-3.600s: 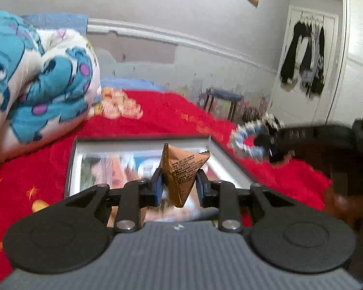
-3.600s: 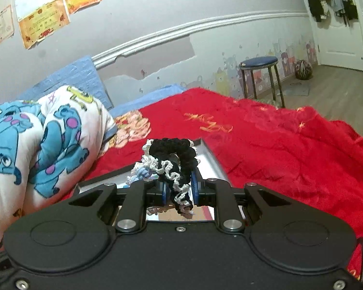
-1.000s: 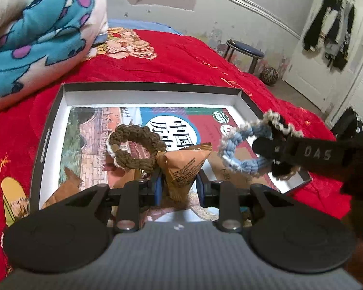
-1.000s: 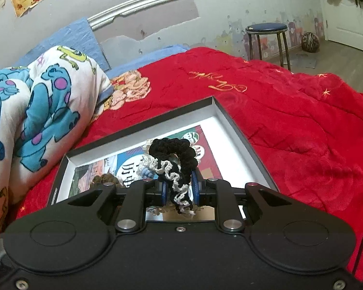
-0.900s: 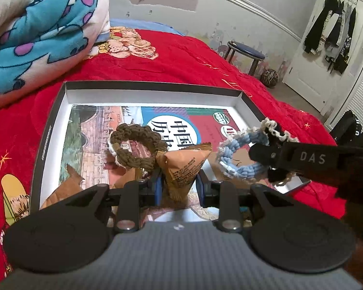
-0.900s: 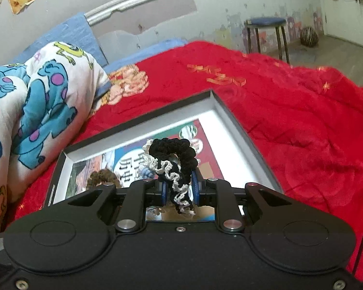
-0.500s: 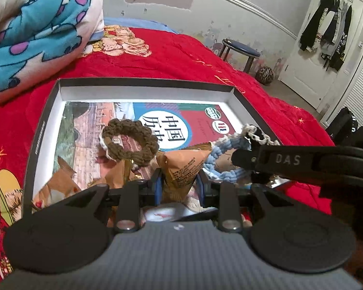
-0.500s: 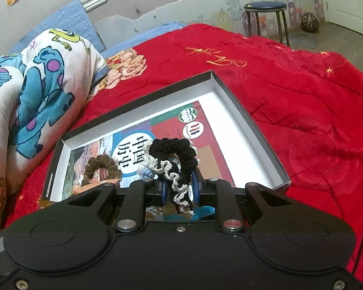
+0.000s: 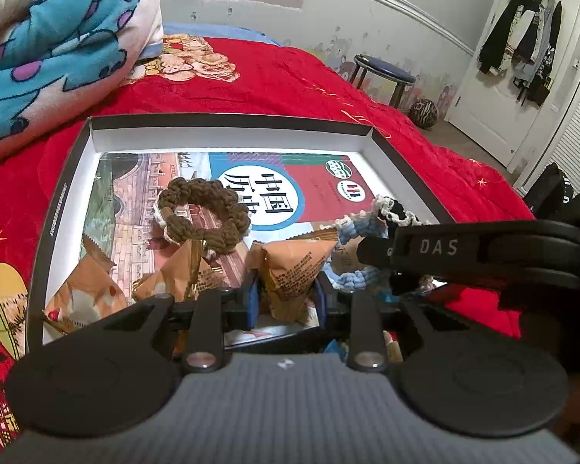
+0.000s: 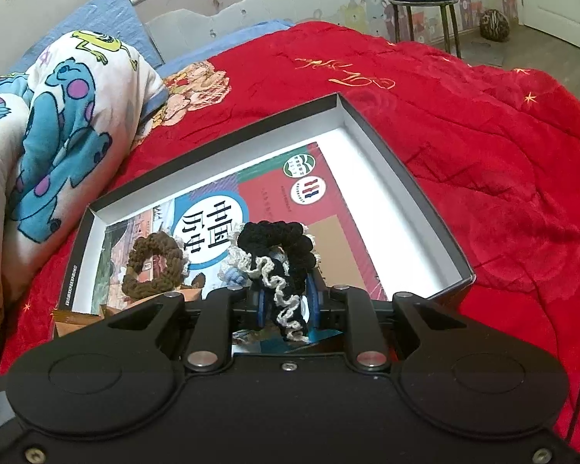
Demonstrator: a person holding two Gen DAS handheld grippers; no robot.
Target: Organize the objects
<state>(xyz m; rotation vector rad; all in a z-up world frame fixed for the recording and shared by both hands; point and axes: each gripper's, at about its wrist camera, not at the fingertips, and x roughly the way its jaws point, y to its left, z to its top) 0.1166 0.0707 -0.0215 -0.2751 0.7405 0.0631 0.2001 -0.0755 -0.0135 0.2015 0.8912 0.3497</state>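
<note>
A shallow black box with white inner walls lies on the red bedspread, a picture book flat inside it. My left gripper is shut on an orange snack packet just above the box's near end. My right gripper is shut on a black and white crocheted scrunchie, with a pale blue scrunchie hanging beside it over the box's right side. A brown scrunchie and two more orange packets lie on the book. In the left wrist view the right gripper's black body reaches in from the right.
A rolled quilt with blue monsters lies left of the box. The red bedspread stretches right and beyond. A blue-topped stool stands by the wall, and a white door hung with dark clothes is at far right.
Both grippers have sunk closer to the box with their loads still held. The right gripper has tipped further down, and its scrunchies now hang over the book.
</note>
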